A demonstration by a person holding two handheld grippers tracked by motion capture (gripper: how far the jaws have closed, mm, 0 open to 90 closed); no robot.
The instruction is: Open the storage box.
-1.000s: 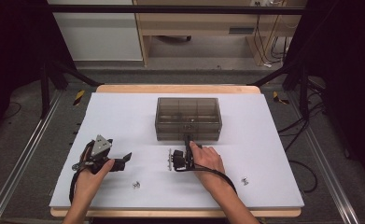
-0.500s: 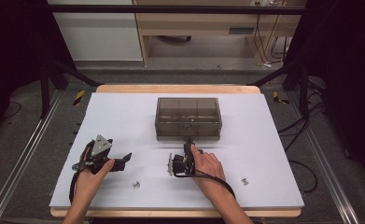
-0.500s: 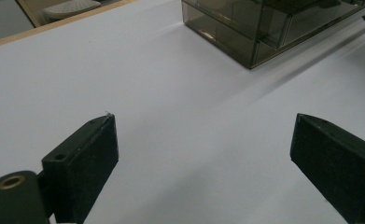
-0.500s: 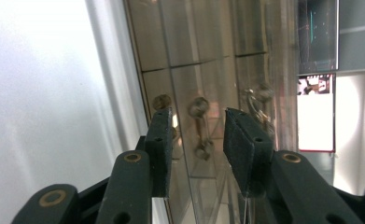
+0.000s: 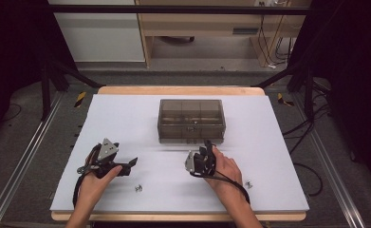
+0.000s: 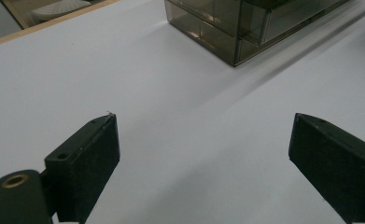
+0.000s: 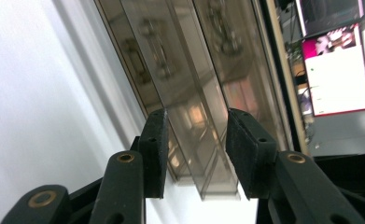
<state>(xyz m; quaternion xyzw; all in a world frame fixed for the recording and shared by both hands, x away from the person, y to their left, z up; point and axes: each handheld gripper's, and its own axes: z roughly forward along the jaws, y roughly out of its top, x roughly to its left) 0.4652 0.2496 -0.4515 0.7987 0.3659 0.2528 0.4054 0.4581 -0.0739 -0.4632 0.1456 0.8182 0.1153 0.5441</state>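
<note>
— Looking at the right gripper [image 5: 198, 163]; what is it doing?
— Its jaws have just been opening, with nothing in them; the drawer box [image 5: 191, 119] sits mid-table just ahead; two small screws [image 5: 138, 188] still lie loose; the left gripper [image 5: 126, 164] waits, spread wide.

Two small metal bits on the white mat, one near centre [image 5: 138, 188] and one near right [image 5: 248, 184], are too small to ID. Drawer box [image 6: 245, 25] is cut off by the top edge in the left gripper view; its drawer contents [image 7: 154, 44] are blurred thru smoky plastic in the right gripper view. Right gripper [image 5: 207, 149] fingertips are partly hidden behind its body and the hand in the high view.
</note>
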